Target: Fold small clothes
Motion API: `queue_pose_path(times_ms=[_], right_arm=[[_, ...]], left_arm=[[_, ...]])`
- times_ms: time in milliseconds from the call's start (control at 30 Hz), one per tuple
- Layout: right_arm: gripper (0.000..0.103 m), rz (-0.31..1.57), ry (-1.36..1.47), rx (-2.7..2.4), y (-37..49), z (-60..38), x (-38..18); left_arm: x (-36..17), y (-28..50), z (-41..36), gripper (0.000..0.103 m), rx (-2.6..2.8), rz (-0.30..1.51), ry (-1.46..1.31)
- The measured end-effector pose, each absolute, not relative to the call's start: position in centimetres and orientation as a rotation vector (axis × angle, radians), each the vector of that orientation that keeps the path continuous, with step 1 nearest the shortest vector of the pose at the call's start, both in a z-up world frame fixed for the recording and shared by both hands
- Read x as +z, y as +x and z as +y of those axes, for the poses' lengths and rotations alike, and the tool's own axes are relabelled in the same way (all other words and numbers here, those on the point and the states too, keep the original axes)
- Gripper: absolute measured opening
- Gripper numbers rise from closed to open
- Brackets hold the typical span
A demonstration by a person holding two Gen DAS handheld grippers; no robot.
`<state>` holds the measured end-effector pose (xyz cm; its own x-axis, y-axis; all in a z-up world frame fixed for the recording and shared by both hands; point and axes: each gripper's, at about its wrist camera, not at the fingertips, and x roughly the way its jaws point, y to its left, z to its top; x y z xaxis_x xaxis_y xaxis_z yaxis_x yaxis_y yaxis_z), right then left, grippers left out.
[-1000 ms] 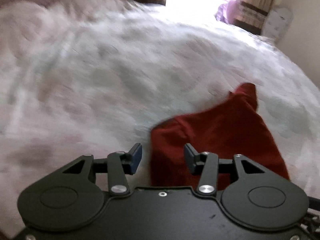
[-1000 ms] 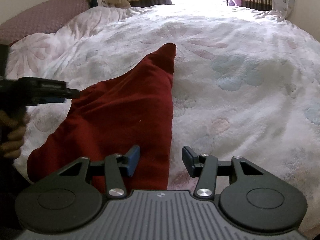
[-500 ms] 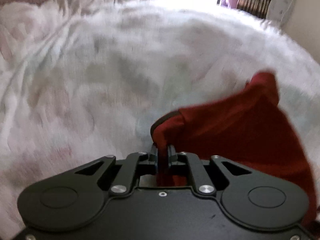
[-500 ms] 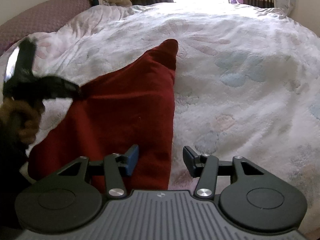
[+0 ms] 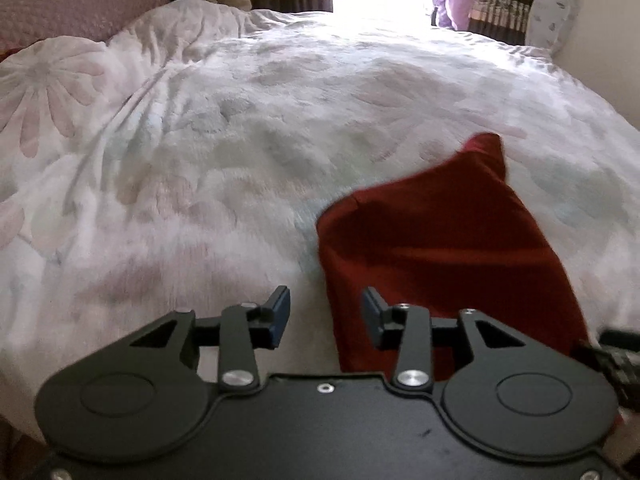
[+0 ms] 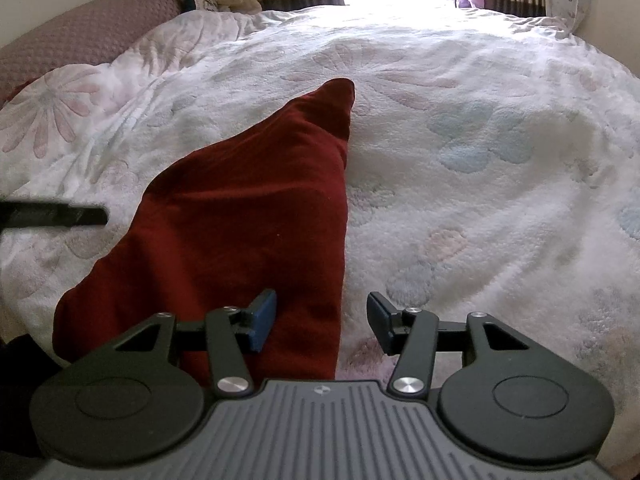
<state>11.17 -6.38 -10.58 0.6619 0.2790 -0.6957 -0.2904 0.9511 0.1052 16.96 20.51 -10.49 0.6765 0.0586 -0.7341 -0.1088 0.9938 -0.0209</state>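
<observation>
Both grippers' fingers (image 6: 262, 320) gape empty; red garment (image 6: 248, 216) lies lengthwise, narrow tip pointing away.

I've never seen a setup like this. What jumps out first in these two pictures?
The dark red garment stands out most: it lies on the near part of a white floral blanket that covers the whole bed, tapering to a point toward the bright window. Next come the two black hand-held tools at the bottom edge, the left gripper and right gripper, both with blue-padded fingers spread open and holding nothing.
</observation>
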Motion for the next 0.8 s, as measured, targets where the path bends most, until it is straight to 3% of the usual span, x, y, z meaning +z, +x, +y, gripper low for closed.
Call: queue_pose_path(times_ms=[300, 367, 400, 433, 500, 633, 800], right_arm=[[0.063, 0.786, -0.015, 0.323, 11.3, -6.5, -10.7], [0.062, 0.787, -0.006, 0.329, 11.4, -6.7, -10.8], [0.052, 0.785, 0.005, 0.323, 11.4, -6.9, -10.7], [0.047, 0.784, 0.015, 0.325, 11.3, -7.0, -10.6], [0.026, 0.776, 0.048, 0.350, 11.1, -7.4, -9.8], [0.025, 0.753, 0.022, 0.367, 10.3, -7.2, -8.5], [0.025, 0.795, 0.028, 0.376, 10.4, -7.0, -9.7]], left_arm=[[-14.4, 12.4, 19.1, 0.047, 0.051, 0.957, -0.141], [-15.1, 12.4, 19.3, 0.030, 0.037, 0.972, -0.172], [-14.8, 12.4, 19.4, 0.008, 0.010, 0.978, -0.194], [-14.1, 12.2, 19.3, 0.006, 0.005, 0.963, -0.189], [-12.1, 11.5, 18.9, 0.005, 0.006, 0.918, -0.155], [-9.5, 10.1, 18.3, 0.005, -0.004, 0.908, -0.091], [-15.2, 10.3, 17.9, 0.006, 0.018, 1.039, -0.076]])
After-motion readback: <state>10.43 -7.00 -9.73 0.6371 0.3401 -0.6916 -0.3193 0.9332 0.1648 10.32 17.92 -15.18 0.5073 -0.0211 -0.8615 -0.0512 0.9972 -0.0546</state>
